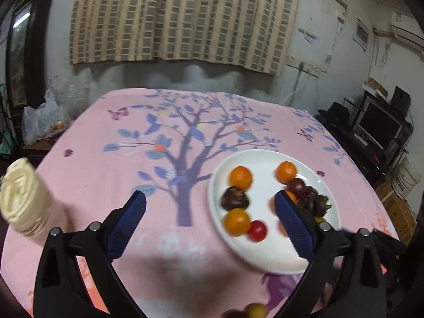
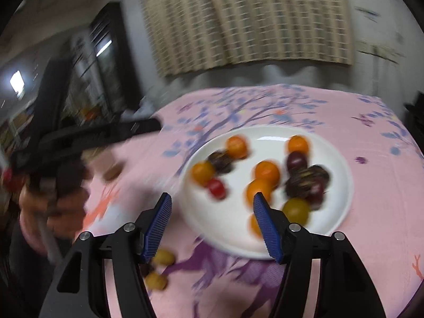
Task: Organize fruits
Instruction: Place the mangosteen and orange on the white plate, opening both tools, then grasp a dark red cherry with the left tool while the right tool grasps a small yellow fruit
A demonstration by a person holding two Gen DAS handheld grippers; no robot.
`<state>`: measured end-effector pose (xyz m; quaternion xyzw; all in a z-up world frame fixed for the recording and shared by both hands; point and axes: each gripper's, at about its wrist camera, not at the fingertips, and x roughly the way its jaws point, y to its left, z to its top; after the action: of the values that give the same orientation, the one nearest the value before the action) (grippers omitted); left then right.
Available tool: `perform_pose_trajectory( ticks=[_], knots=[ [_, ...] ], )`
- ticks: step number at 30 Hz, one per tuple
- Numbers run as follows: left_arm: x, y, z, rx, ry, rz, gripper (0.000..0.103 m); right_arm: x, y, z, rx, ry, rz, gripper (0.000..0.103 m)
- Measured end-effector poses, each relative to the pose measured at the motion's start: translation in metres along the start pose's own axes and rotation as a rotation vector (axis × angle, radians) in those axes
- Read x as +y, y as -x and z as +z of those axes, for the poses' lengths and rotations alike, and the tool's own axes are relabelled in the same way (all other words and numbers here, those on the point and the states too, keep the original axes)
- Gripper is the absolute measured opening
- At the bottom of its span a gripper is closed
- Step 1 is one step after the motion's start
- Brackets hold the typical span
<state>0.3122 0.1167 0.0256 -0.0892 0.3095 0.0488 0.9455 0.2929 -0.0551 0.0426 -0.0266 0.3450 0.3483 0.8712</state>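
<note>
A white plate [image 1: 267, 159] on the pink tablecloth holds several fruits: small oranges [image 1: 240, 177], a red cherry tomato [image 1: 257, 230], a dark purple one [image 1: 296, 186] and dark brown wrinkled fruits [image 1: 235, 198]. My left gripper [image 1: 210, 201] is open and empty, its right finger over the plate's near side. In the blurred right wrist view the plate [image 2: 233, 228] and fruits, with an orange [image 2: 267, 172] and a yellow-green fruit [image 2: 296, 208], lie just ahead. My right gripper [image 2: 210, 206] is open and empty above the plate's near-left rim. Loose yellow fruits [image 2: 163, 257] lie on the cloth near it.
A cream-lidded jar [image 1: 22, 201] stands on the table's left side. Loose small fruits [image 1: 255, 310] lie at the near edge. Plastic bags [image 1: 42, 122] sit beyond the table's left edge, shelves with a monitor [image 1: 379, 124] to the right. The other gripper [image 2: 87, 135] shows at left.
</note>
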Motion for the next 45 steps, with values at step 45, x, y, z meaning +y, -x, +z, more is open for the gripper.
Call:
perform_pose_trajectory(
  ticks=[45],
  knots=[
    [-0.005, 0.052, -0.092, 0.123, -0.182, -0.151, 0.071, 0.015, -0.01, -0.04, 0.153, -0.011, 0.01, 0.026]
  ],
)
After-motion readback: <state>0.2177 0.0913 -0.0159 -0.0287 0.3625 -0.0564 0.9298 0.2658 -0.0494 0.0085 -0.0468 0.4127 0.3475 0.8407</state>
